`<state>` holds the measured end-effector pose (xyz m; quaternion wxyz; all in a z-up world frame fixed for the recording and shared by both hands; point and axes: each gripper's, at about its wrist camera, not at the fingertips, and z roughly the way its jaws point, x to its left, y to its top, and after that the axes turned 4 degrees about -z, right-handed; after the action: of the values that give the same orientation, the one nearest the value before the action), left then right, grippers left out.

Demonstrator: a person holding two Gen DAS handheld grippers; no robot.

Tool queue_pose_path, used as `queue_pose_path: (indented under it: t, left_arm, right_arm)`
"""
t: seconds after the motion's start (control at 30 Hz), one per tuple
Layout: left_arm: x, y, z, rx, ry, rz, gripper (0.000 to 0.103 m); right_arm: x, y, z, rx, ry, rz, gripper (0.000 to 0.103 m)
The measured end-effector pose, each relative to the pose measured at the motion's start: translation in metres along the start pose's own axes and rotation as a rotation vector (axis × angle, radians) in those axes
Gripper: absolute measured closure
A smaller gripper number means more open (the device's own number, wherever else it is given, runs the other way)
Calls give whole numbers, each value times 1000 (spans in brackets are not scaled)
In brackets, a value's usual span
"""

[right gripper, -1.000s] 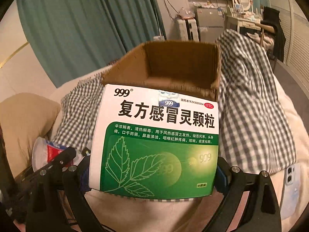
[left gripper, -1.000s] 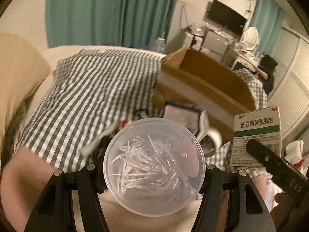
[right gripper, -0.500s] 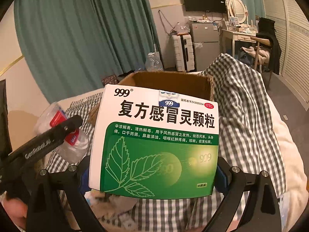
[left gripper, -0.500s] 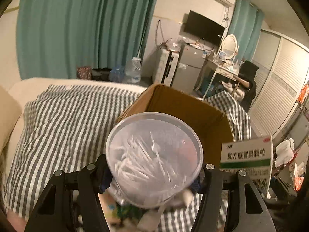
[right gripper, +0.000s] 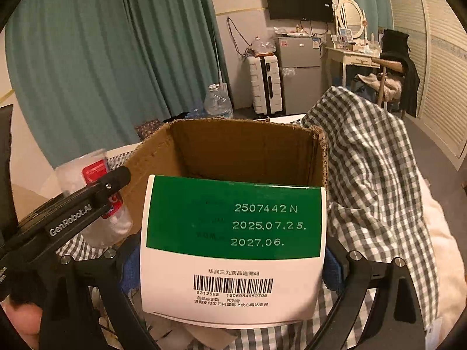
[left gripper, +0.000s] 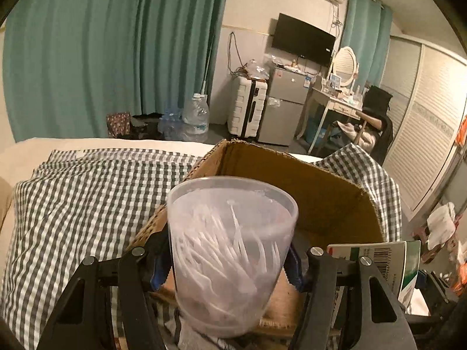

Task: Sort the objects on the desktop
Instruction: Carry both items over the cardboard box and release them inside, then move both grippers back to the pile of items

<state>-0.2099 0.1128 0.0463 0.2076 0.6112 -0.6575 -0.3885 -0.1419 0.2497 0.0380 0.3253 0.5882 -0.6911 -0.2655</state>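
A clear plastic tub of thin white sticks is held in my left gripper, whose blue pads press its sides just in front of the open cardboard box. My right gripper is shut on a green and white medicine box, whose barcode end faces the camera, at the near wall of the cardboard box. The inside of the cardboard box, as far as it shows, is bare. In the right wrist view the tub and a finger of the left gripper show at the left. The medicine box edges in low right in the left wrist view.
The cardboard box sits on a bed with a grey checked blanket. Beyond the bed stand water bottles, a white suitcase, a small fridge, a desk with a mirror and teal curtains.
Both grippers have carried their loads across the bed up to the cardboard box. The medicine box has tipped from its front face to its barcode end. The tub now shows its side.
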Motion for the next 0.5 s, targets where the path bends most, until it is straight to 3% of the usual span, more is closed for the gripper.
queue_pose_path:
  t: [0.1,0.17,0.23,0.5]
  left_arm:
    - [-3,2,10,23,-11,-2,37]
    - [-5,3,14,52,1,-7,19]
    - [-8,2,12,36,23,-4,13]
    - [-3,0,-48,-46,41,65,9]
  right_arm:
    - [-1,1,7,15,0,-10,9]
    - [1,-1,2,4,-12,-16,9]
    - [1,-1,-8,-25,-14,-22,8]
    - [9,2,-51,-106,-27,-29,7]
